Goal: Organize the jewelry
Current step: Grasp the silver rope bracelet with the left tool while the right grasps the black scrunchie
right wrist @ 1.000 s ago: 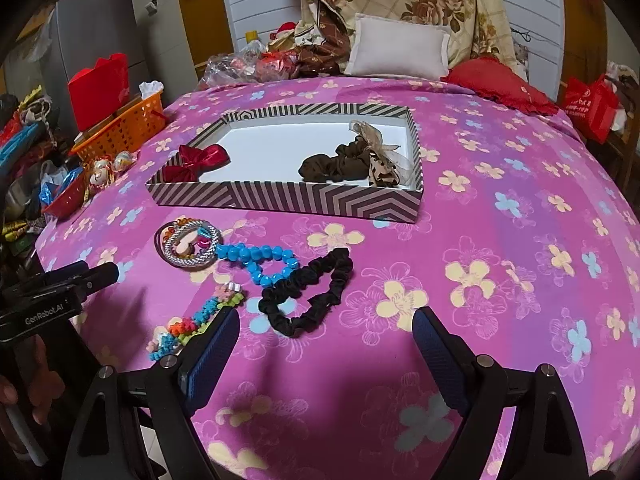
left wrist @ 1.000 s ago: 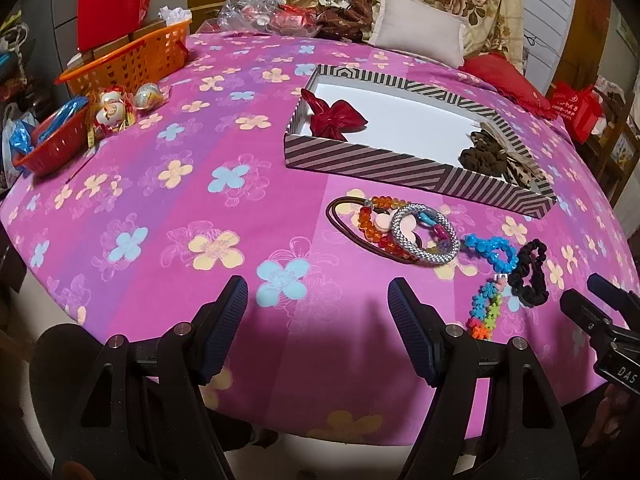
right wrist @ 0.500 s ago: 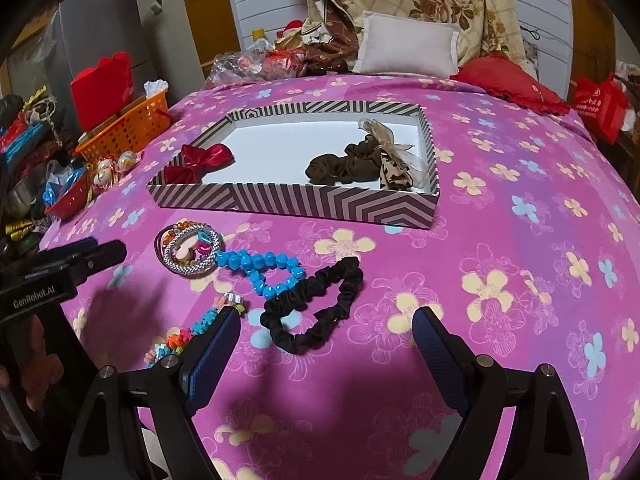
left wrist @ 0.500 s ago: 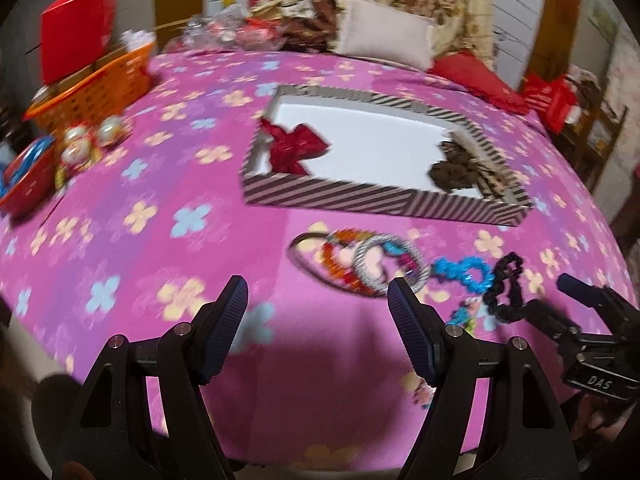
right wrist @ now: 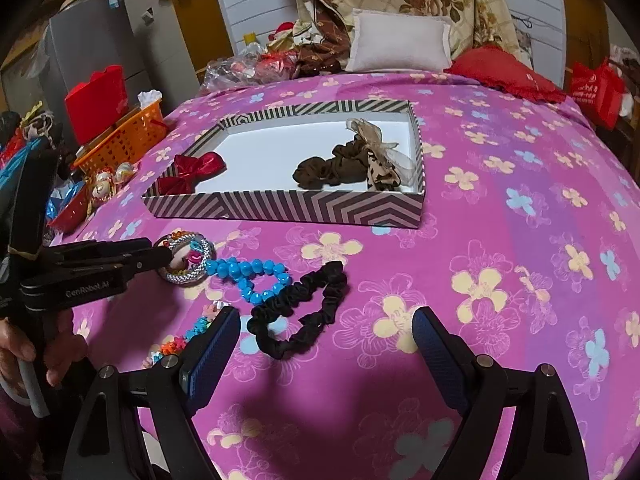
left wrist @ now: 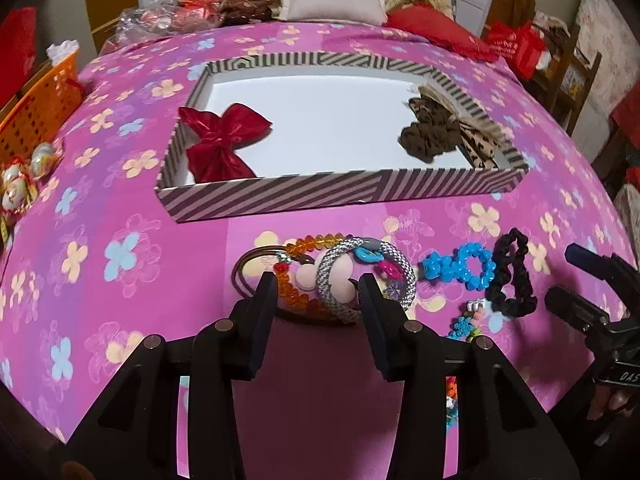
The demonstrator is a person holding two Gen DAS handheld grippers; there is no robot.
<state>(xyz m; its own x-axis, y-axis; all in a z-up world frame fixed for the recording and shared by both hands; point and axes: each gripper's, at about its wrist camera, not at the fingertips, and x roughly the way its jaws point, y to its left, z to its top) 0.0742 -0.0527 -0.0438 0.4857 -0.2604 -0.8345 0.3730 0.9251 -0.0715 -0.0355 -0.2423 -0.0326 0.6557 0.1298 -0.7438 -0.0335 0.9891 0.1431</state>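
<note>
A striped box (left wrist: 280, 196) (right wrist: 320, 210) on the pink flowered cloth holds a red bow (left wrist: 222, 136) (right wrist: 192, 170) and brown scrunchies (left wrist: 434, 138) (right wrist: 340, 168). In front of it lie a silver braided bangle (left wrist: 400, 264) (right wrist: 188, 278) over orange beads (left wrist: 308, 242), a blue bead bracelet (left wrist: 460, 266) (right wrist: 256, 276), a black scrunchie (left wrist: 512, 280) (right wrist: 304, 308) and a multicoloured bead strand (right wrist: 176, 344). My left gripper (left wrist: 316, 286) (right wrist: 164, 258) is open, its fingers straddling the bangle pile. My right gripper (right wrist: 326, 330) (left wrist: 572, 276) is open just before the black scrunchie.
An orange basket (left wrist: 36, 108) (right wrist: 128, 140), a red tray (right wrist: 70, 212) and small wrapped ornaments (left wrist: 20, 176) sit at the left edge. Pillows (right wrist: 396, 42), a red cushion (right wrist: 504, 74) and wrapped items (left wrist: 168, 20) line the far side. The cloth's front edge is near both grippers.
My left gripper has moved forward and right to the bangle pile and its fingers have narrowed around it. My right gripper has edged forward toward the black scrunchie.
</note>
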